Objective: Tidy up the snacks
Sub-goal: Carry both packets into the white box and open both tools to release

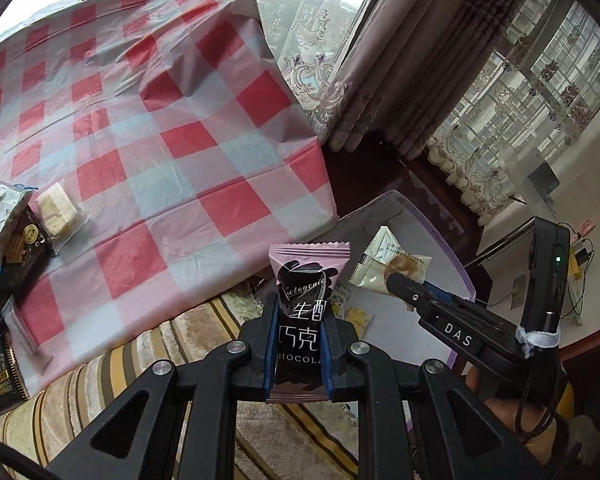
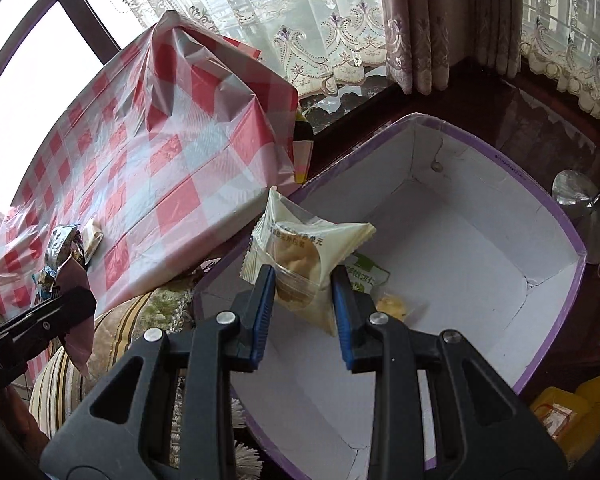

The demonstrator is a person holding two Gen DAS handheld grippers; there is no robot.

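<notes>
1. The left gripper [image 1: 298,328], at the bottom centre of the left wrist view, has its blue-padded jaws closed tight on a pink and black chocolate packet [image 1: 302,280], which stands upright between them.
2. The right gripper [image 2: 304,300], at the bottom centre of the right wrist view, is closed partway on a cream pastry packet [image 2: 300,256], pads pressing both sides; the packet tilts up to the left.
3. That pastry packet hangs over the near left rim of a white box with purple edging [image 2: 572,248], which fills the right half of the right wrist view.
4. Inside the box lie a green-labelled packet [image 2: 370,274] and a small yellow snack [image 2: 392,306], just beside each other.
5. A red and white checked tablecloth [image 1: 172,120] covers the table at upper left of the left wrist view.
6. More snacks [image 1: 16,220] lie on the cloth at the left edge: dark packets and a pale clear-wrapped cake [image 1: 58,210], touching.
7. A striped rug [image 1: 100,376] lies below the table.
</notes>
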